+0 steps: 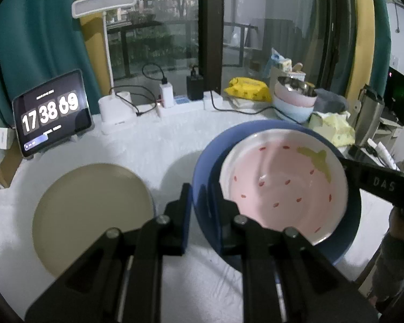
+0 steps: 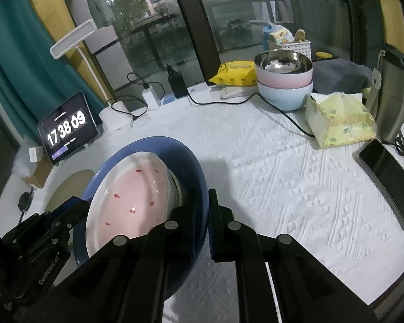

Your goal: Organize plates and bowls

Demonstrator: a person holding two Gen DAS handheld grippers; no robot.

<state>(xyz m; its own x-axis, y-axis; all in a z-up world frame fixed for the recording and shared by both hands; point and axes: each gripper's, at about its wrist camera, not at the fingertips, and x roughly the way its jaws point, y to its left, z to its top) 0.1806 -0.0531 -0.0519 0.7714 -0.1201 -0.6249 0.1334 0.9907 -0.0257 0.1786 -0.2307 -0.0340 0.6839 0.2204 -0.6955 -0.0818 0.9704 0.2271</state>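
Two grippers share one load: I have the left gripper (image 1: 202, 199) clenched on the near-left rim of the blue bowl (image 1: 204, 167), and the right gripper (image 2: 203, 215) clenched on the bowl's opposite rim, one finger inside and one outside in each case. Inside the bowl sits the pink plate (image 1: 282, 183) with red flecks and a green leaf mark, tilted against the blue wall. In my right view the bowl looks raised off the white cloth (image 2: 282, 175) and tipped. A beige plate (image 1: 91, 215) lies flat on the cloth to the left of the bowl, apart from it. Far right, a stack of bowls (image 2: 284, 86) stands upright, a steel one on top, near the tissue pack (image 2: 339, 118). A tablet clock (image 1: 51, 113) leans at far left.
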